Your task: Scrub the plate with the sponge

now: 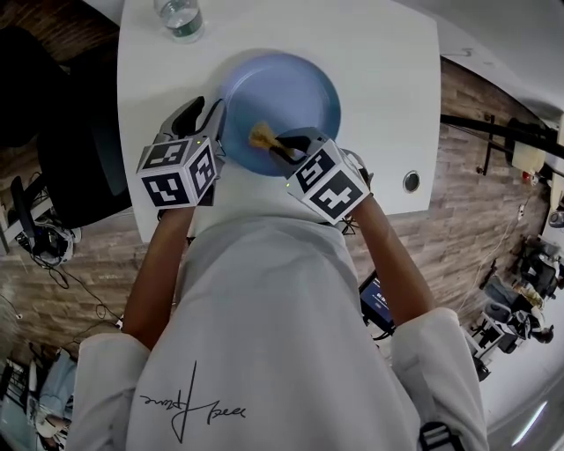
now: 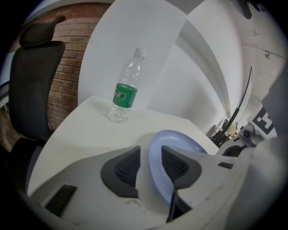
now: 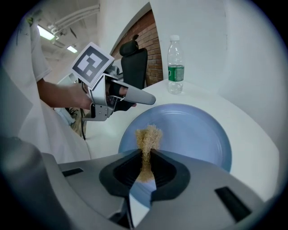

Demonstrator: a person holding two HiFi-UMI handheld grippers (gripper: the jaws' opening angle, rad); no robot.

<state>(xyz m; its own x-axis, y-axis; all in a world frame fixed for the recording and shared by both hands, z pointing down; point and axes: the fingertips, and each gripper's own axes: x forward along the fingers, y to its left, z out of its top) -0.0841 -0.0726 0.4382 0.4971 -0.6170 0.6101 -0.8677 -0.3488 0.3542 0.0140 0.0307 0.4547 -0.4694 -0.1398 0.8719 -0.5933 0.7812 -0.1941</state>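
The white table [image 1: 379, 106] carries a blue plate [image 1: 291, 97] lying flat near its middle. Both bare forearms reach forward from the body, the left forearm [image 1: 163, 264] running straight and the right forearm [image 1: 397, 264] angling inward.

The left gripper [image 1: 204, 114] sits at the plate's 9 o'clock edge, tilted forward and down. Its jaws stand wide apart with the plate's rim in the gap, and neither pad pinches it.

The right gripper [image 1: 282, 150] comes in at 5 o'clock and points steeply down, its jaws clamped on the sponge.

A clear water bottle [image 1: 181, 18] stands upright at 11 o'clock, well apart from the plate.

The tan, fibrous sponge [image 1: 263, 136] sticks out over the plate's 6 o'clock part. Whether it touches the plate cannot be told.
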